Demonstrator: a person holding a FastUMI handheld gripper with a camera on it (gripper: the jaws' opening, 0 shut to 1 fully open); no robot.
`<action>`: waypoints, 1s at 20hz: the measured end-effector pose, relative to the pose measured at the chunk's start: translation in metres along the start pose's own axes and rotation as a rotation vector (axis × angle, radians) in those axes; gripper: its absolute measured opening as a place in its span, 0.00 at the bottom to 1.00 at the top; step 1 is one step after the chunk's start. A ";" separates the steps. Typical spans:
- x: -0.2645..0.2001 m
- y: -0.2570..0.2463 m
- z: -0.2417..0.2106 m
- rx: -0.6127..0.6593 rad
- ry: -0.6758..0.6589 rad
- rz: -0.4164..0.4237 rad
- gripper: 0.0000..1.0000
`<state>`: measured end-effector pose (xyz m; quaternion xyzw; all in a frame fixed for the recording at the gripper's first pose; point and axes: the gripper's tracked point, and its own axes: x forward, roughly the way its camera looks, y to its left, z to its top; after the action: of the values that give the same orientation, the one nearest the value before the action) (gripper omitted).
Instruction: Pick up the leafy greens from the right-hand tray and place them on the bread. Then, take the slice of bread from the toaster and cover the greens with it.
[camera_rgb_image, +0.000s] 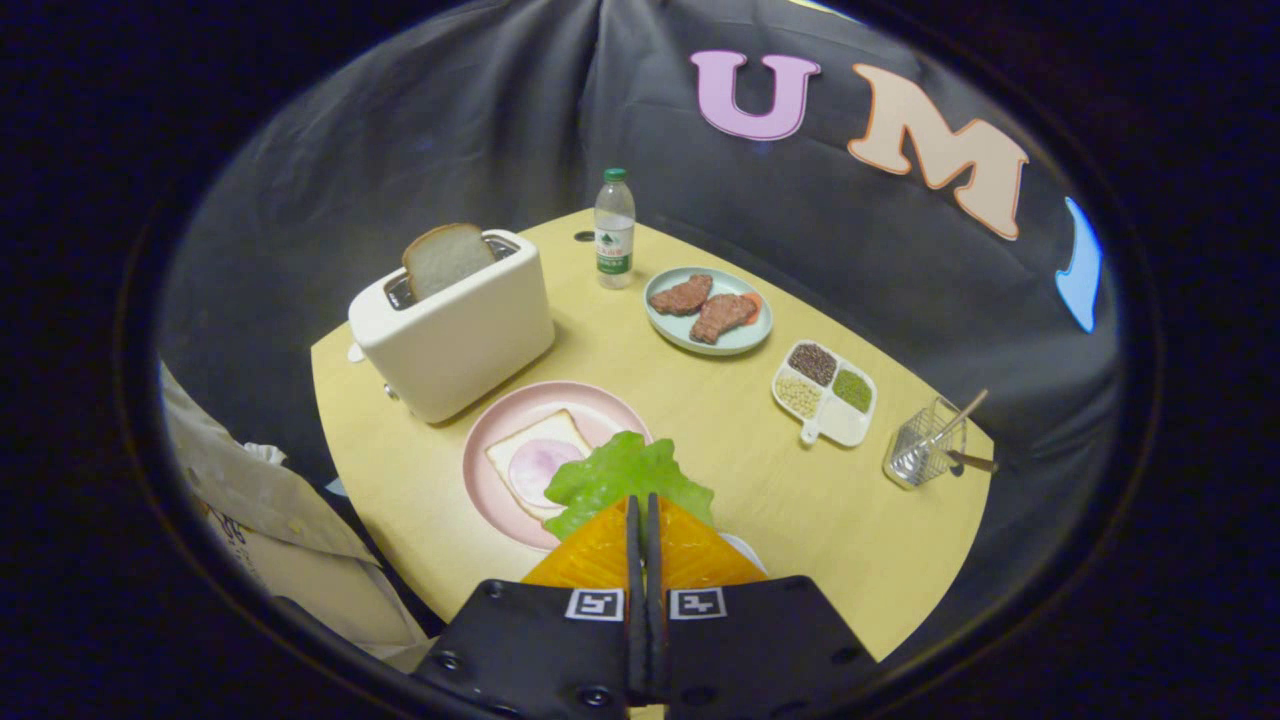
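My gripper (641, 503) is shut on the leafy greens (618, 476), with both orange fingers (600, 550) pressed together on the leaf's near edge. The green leaf hangs above the pink plate (590, 400), over its near right part. On that plate lies a bread slice (530, 445) with a round pink ham piece on top, just left of the leaf. A second bread slice (445, 258) stands upright in a slot of the white toaster (455, 325), beyond the plate to the left. A white tray edge (745, 548) peeks out right of my fingers.
A water bottle (614, 228) stands at the table's far edge. A pale green plate (708, 310) with two meat pieces sits beyond and right. A white divided dish (825, 392) of grains and a wire basket (925, 445) with sticks lie farther right. A person's sleeve (260, 490) is at the left.
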<state>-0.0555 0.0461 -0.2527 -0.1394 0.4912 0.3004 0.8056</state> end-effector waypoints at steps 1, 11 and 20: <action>0.005 0.008 0.002 -0.002 0.006 0.010 0.03; 0.061 0.072 0.016 0.001 0.005 0.075 0.03; 0.095 0.083 -0.019 0.026 0.081 0.055 0.03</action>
<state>-0.0887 0.1343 -0.3391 -0.1274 0.5308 0.3103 0.7783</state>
